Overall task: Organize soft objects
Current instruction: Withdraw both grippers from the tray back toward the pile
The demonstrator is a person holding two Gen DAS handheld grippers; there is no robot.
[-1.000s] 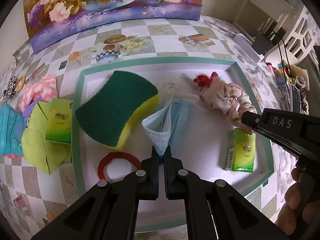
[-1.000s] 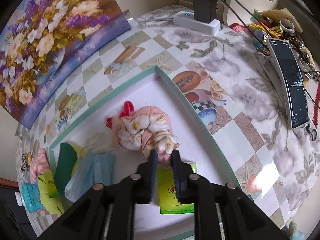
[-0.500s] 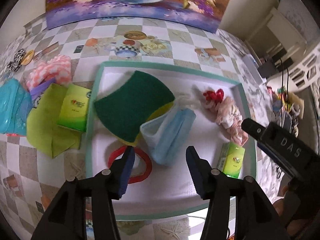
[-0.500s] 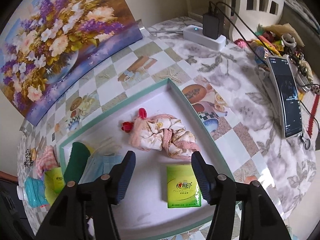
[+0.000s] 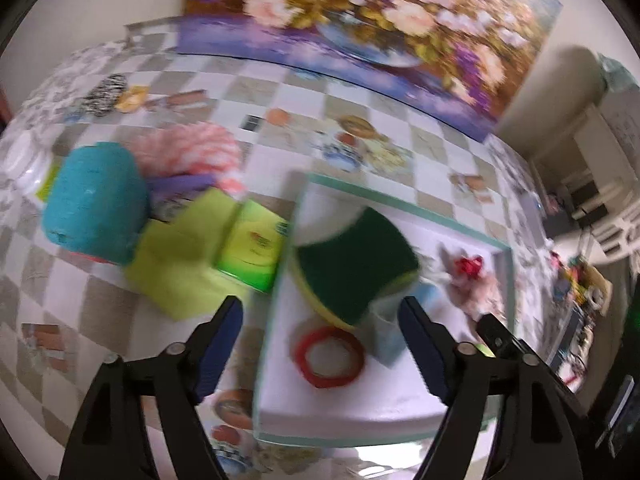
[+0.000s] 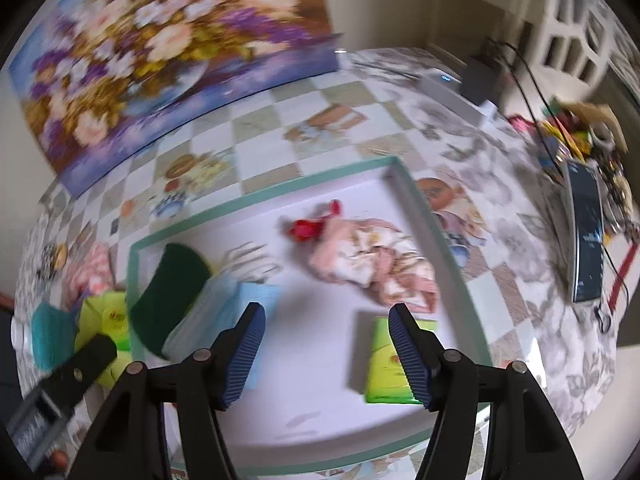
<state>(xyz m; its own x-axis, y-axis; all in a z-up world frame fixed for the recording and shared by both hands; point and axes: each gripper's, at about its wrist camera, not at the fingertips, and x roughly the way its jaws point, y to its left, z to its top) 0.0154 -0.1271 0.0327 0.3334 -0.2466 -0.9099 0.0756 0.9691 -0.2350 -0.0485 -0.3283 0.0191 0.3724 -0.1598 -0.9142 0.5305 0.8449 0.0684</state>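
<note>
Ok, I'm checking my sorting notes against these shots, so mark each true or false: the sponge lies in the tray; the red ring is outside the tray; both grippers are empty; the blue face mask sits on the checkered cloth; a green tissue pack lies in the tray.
1. The sponge lies in the tray. True.
2. The red ring is outside the tray. False: it lies inside, by the sponge.
3. The left gripper and right gripper are empty. True: fingers apart, nothing between.
4. The face mask sits on the checkered cloth. False: it is in the tray.
5. A green tissue pack lies in the tray. True.
</note>
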